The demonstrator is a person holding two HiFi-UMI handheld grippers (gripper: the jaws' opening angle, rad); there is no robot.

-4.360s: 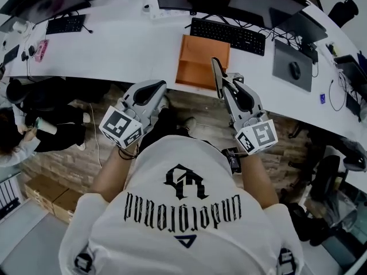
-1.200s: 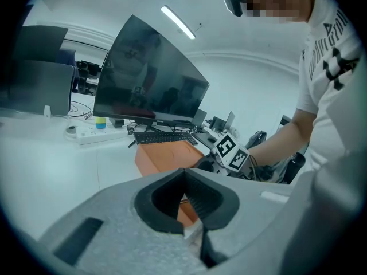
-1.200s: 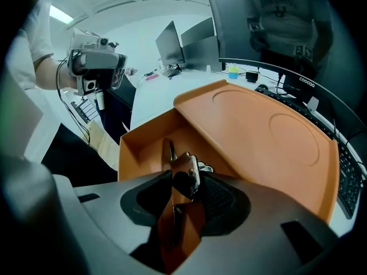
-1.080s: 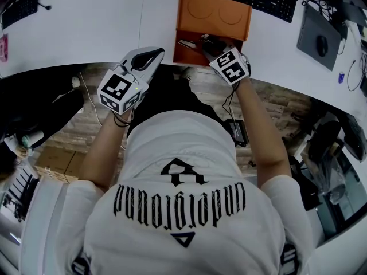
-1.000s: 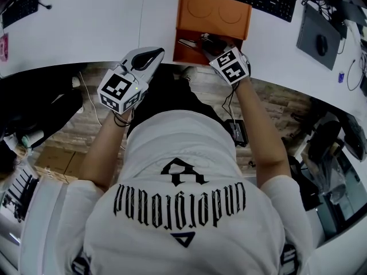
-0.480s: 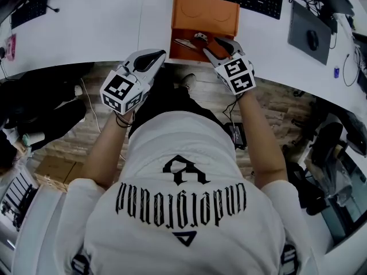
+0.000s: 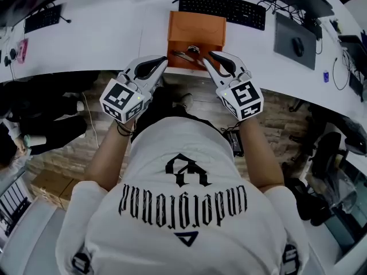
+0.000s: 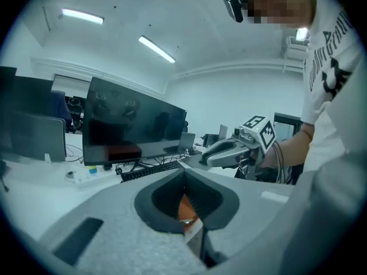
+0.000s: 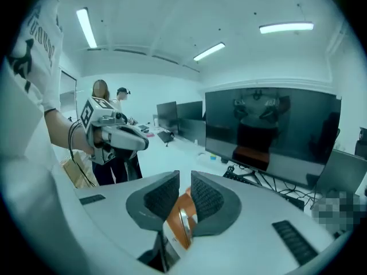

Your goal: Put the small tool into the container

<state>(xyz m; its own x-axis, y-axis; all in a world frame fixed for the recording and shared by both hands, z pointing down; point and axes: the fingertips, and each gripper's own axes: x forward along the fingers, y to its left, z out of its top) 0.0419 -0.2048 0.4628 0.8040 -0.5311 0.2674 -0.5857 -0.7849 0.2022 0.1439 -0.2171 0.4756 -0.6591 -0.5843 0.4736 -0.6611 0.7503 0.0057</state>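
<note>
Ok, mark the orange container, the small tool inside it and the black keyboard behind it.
orange container (image 7: pixel 196 26), head view, on its bare orange surface.
small tool (image 7: pixel 183 54), head view, on its middle.
black keyboard (image 7: pixel 222 9), head view, on the middle of the keys.

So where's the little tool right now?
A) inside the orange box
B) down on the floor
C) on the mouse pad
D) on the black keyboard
A: in the head view the small tool lies inside the orange container, which sits at the near edge of the white desk.
</note>
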